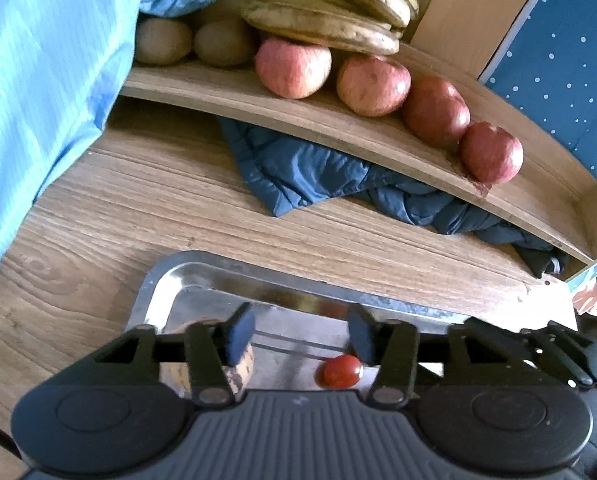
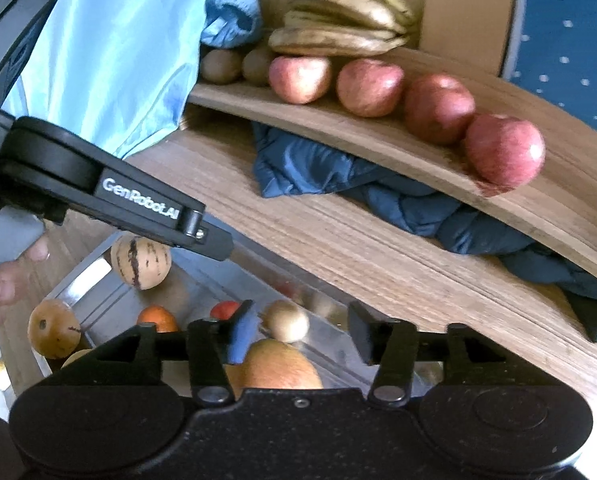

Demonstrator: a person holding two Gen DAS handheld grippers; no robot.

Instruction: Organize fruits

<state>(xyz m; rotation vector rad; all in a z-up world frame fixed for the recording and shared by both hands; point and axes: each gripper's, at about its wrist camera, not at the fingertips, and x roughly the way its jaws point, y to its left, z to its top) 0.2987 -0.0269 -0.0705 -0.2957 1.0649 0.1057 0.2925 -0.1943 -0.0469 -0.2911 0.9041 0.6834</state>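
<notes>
Fruits half sorted: apples [image 1: 372,86], bananas [image 1: 330,8] on shelf [image 1: 378,140]; rest in tray [image 1: 218,268]. Both grippers [image 1: 300,334] [image 2: 298,332] open, holding nothing.

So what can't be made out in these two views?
- Steel tray, left wrist view: near half hidden behind the left tongs.
- Large orange fruit, right wrist view: lower part covered by the right tongs; kind unclear.
- Kiwis, right wrist view: partly behind the blue sleeve.
- Dark jacket: mostly under the wooden shelf.
</notes>
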